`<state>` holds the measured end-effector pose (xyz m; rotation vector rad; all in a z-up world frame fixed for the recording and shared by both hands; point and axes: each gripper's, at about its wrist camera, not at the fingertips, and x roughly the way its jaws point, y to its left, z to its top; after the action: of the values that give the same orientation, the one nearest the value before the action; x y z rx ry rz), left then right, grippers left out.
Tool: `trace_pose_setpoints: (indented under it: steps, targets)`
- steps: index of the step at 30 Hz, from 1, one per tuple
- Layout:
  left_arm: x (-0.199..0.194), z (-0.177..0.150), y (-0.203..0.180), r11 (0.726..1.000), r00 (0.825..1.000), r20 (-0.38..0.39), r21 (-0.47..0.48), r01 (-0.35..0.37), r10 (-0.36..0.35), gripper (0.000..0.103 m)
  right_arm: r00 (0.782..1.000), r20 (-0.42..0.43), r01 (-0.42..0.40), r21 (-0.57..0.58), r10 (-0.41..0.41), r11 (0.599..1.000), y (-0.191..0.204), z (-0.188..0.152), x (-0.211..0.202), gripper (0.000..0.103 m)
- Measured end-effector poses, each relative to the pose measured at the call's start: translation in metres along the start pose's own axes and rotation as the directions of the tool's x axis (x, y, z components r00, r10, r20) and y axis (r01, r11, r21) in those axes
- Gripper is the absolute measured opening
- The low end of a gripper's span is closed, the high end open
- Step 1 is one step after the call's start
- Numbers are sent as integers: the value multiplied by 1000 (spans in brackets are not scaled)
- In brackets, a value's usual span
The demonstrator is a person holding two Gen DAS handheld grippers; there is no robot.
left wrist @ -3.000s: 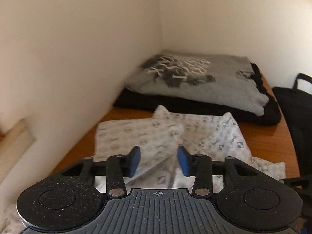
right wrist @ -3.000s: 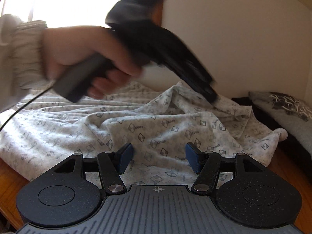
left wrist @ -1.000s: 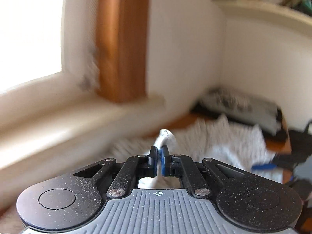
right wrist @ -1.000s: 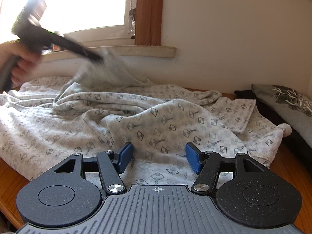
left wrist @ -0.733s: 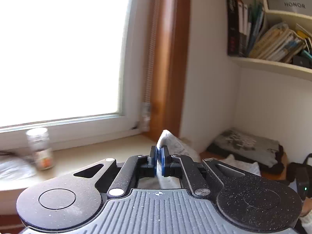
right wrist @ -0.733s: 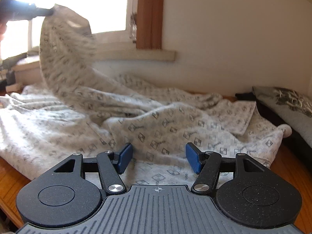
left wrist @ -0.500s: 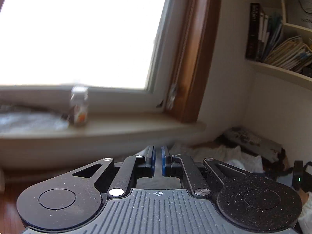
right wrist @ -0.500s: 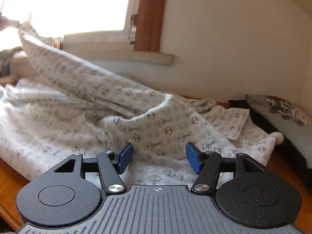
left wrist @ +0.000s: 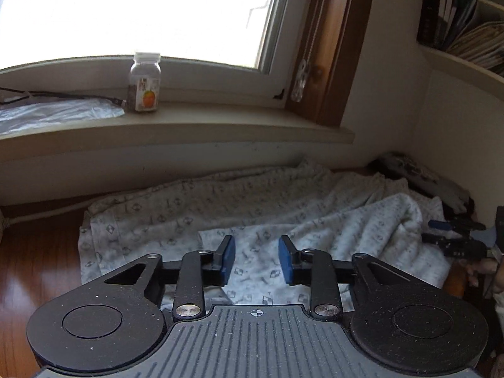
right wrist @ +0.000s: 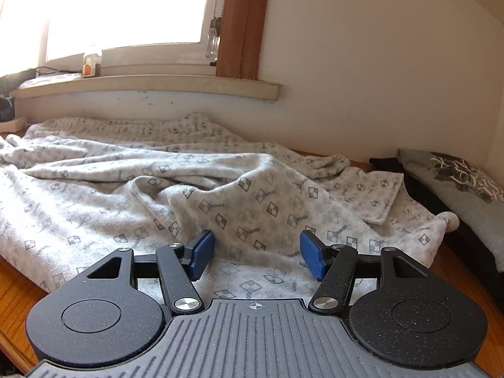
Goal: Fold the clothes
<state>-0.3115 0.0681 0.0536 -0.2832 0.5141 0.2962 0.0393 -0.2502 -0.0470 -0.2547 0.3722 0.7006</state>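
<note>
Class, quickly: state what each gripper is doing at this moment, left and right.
Left gripper: open, holding nothing, over the patterned garment.
Right gripper: open, holding nothing, over the same garment.

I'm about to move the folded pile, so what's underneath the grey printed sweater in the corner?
The grey printed sweater lies on top of a folded black garment, which shows along its near edge. Anything further beneath is covered.

We see the pale patterned garment [right wrist: 239,195] lying rumpled across the wooden bench [right wrist: 19,296] below the windowsill, small checked diamonds printed all over, one flap folded over near its right end, ridges running across it.
</note>
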Motion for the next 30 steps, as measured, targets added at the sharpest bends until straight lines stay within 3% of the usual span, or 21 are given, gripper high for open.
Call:
trace_pose_setpoints:
  steps: [6, 15, 18, 21, 24, 30]
  targets:
    - [41, -24, -5, 1000, 990, -139, 16, 0, 2, 50, 1000, 9, -2, 3, 2, 1000, -1, -1, -1, 61]
    - [52, 3, 1, 999, 995, -94, 42, -7, 10, 58, 1000, 16, -2, 3, 2, 1000, -1, 0, -2, 61]
    - [67, 16, 8, 998, 993, -113, 69, -4, 12, 67, 1000, 19, -5, 7, 5, 1000, -1, -1, -2, 61]
    - [87, 24, 17, 996, 989, -146, 95, -2, 16, 69, 1000, 15, -5, -1, 5, 1000, 0, 0, -2, 61]
    - [105, 28, 24, 994, 973, -230, 108, 10, 16, 69, 1000, 20, -4, 0, 4, 1000, -1, -1, -2, 61]
    - [107, 18, 29, 993, 975, -221, 114, 3, 22, 66, 999, 31, -5, 7, 5, 1000, -1, -2, -4, 61]
